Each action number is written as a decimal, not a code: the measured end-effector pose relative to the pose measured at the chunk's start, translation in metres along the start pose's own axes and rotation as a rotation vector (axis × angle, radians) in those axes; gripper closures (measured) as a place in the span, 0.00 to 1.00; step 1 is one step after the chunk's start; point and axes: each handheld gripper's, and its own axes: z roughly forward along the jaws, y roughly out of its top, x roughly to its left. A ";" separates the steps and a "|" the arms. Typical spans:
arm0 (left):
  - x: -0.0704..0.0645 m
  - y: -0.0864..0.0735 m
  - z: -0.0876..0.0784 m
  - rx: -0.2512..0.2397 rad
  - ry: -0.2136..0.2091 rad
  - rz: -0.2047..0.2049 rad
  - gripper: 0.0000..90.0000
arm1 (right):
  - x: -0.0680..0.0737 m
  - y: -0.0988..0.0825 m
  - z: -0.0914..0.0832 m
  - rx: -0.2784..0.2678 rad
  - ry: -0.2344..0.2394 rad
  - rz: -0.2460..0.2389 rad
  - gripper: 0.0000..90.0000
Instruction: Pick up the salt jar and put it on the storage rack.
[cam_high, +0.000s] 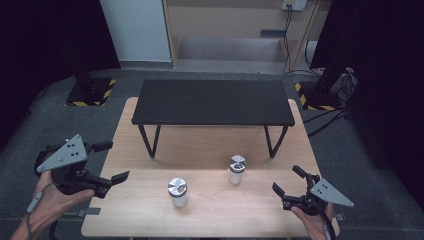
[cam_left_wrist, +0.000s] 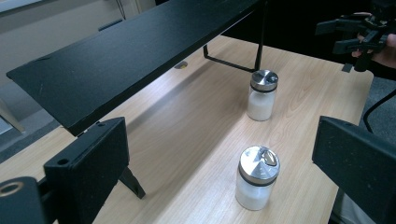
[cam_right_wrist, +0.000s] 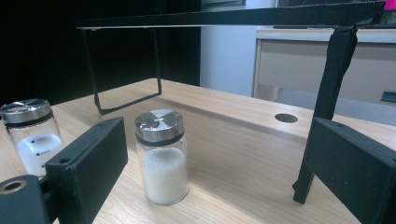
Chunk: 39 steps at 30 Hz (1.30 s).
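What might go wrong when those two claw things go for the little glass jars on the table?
1. Both jars, the near jar and the far jar, are tall, narrow and upright; a sideways nudge from the open left gripper or right gripper could tip one.
2. The black shelf stands low just behind them, so a lifted jar might knock its edge.
3. The smooth glass could slip between the fingers.

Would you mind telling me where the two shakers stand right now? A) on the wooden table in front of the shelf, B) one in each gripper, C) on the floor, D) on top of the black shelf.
A: both the nearer shaker and the farther shaker stand upright on the wooden table in front of the black shelf, apart from the left gripper and the right gripper.
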 end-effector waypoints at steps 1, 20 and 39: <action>0.000 -0.001 0.001 -0.001 0.000 -0.001 0.03 | 0.000 0.000 0.000 0.000 0.001 0.000 0.07; -0.008 -0.017 0.025 0.005 0.005 -0.026 0.03 | 0.000 0.000 -0.001 -0.003 -0.002 0.001 0.07; -0.016 -0.035 0.060 0.047 -0.021 -0.020 0.03 | 0.000 0.000 -0.001 -0.002 -0.004 0.002 0.07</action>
